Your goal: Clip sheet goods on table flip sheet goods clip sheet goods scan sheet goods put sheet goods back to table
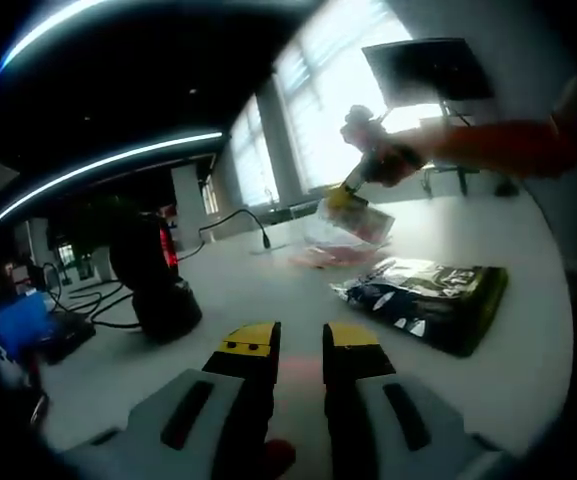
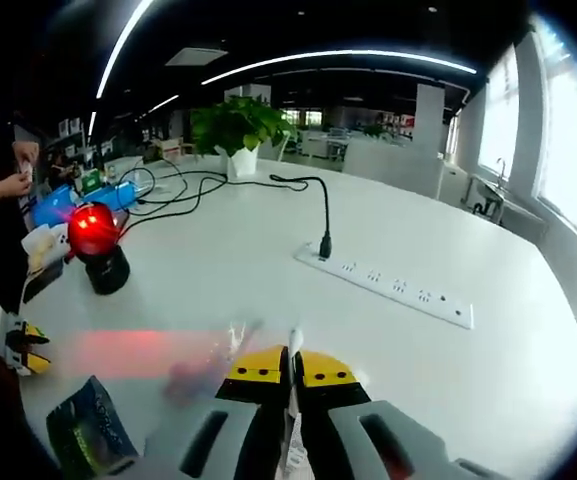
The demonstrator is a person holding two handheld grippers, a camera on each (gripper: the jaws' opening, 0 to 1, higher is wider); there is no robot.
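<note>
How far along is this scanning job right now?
Clipping looks done: the right gripper is shut on a clear packet, lifted off the white table. Scanning seems underway, toward the red-lit scanner. Putting it back is left. The left gripper is open, empty; a dark packet lies nearby.

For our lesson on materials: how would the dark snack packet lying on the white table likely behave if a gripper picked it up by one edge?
The dark packet looks crinkled and glossy, so probably floppy and somewhat slippery. It lies flat, so likely light and unlikely to roll.
</note>
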